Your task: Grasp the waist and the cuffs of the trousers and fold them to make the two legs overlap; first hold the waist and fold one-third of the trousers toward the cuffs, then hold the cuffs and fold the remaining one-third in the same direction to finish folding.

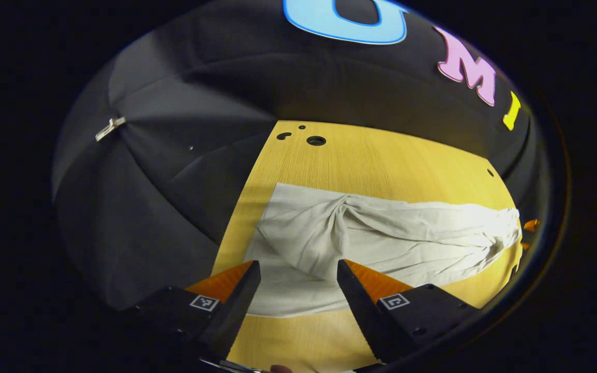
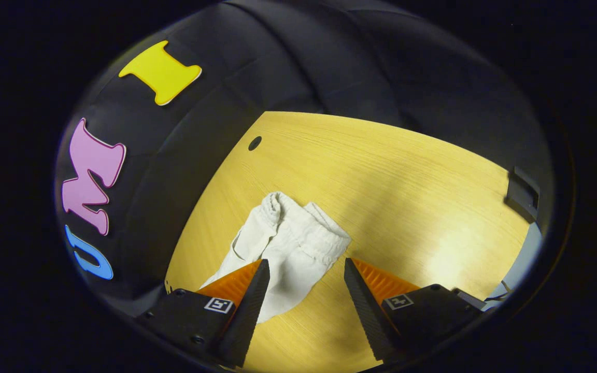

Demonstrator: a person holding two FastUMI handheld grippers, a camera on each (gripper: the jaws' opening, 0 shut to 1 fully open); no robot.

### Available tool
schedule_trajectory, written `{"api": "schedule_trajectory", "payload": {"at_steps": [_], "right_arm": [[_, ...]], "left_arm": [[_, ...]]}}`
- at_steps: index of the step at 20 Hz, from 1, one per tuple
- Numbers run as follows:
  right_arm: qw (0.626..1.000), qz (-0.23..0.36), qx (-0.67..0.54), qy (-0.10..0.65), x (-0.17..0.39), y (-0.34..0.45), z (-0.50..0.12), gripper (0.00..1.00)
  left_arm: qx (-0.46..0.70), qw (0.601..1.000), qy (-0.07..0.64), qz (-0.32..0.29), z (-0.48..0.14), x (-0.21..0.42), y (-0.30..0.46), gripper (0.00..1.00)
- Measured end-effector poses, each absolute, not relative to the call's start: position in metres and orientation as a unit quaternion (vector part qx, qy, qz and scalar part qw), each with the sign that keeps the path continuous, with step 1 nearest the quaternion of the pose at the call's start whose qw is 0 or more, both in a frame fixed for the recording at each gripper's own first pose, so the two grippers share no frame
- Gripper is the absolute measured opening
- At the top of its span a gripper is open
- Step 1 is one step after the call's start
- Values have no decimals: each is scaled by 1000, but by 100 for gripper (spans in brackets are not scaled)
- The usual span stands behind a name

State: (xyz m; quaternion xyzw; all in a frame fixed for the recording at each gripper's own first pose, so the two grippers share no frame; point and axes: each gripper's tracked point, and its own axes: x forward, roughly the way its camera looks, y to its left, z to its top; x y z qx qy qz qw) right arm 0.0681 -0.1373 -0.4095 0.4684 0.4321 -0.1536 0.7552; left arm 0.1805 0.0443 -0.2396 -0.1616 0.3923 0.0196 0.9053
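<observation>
Off-white trousers (image 1: 381, 238) lie lengthwise across the wooden table (image 1: 392, 160), creased and twisted near the middle. In the left gripper view, my left gripper (image 1: 298, 269) hovers open over the near end of the cloth, with nothing between its fingers. The right gripper view looks at the gathered elastic waist end (image 2: 293, 233) of the trousers (image 2: 278, 259). My right gripper (image 2: 306, 267) stands open just above and short of that end, holding nothing. A small part of another gripper (image 1: 530, 226) peeks at the far right past the trousers' far end.
Black cloth walls close in the table on the far and left sides. Round holes (image 1: 315, 140) sit in the table's far corner, another hole (image 2: 255, 143) near its edge. A dark bracket (image 2: 522, 192) sits at the right table edge. Bare wood (image 2: 407, 186) stretches beyond the waist.
</observation>
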Motion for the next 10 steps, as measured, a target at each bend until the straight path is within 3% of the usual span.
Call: {"api": "schedule_trajectory", "payload": {"at_steps": [10], "right_arm": [[714,-187,559,377,90,-122,-433,90]], "left_arm": [[-254,879,400,55,-259,151,31,95]]}}
